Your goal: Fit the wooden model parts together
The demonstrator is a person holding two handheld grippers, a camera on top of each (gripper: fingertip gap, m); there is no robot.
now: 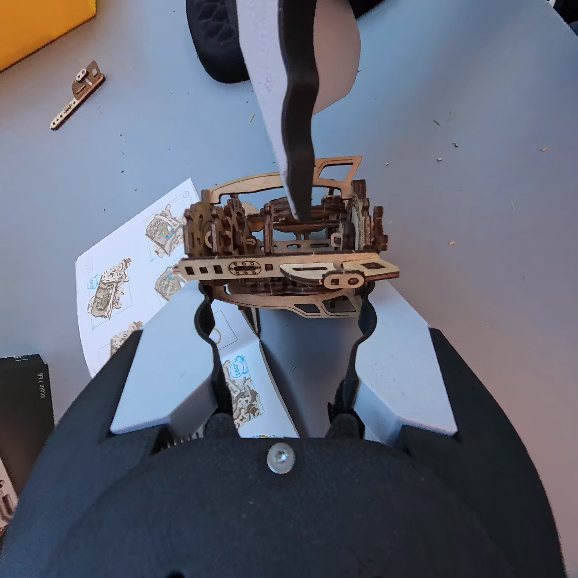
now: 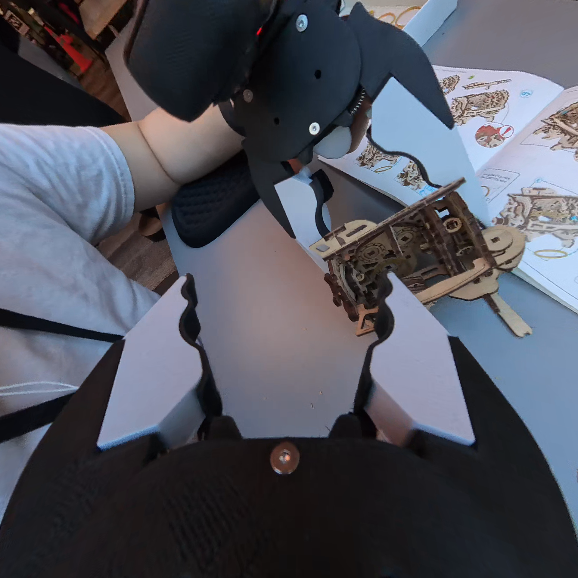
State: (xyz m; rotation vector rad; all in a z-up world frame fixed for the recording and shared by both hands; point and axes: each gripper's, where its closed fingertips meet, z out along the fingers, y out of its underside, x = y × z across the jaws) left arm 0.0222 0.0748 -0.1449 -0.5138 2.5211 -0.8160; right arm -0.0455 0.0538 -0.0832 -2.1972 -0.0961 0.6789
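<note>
The wooden model, a half-built frame full of gears, is clamped between the fingers of my left gripper. In the right wrist view the model is tilted over the grey table, with the left gripper holding it from above. My right gripper is open and empty. Its right fingertip touches the model's near gear side. In the left wrist view that finger comes down from above into the top of the model. A small loose wooden part lies on the table at the far left.
An open instruction booklet lies under and beside the model, and it also shows in the left wrist view. A yellow box is at the far left, a black box at the near left. A black mesh pad and a person's arm are at the table edge.
</note>
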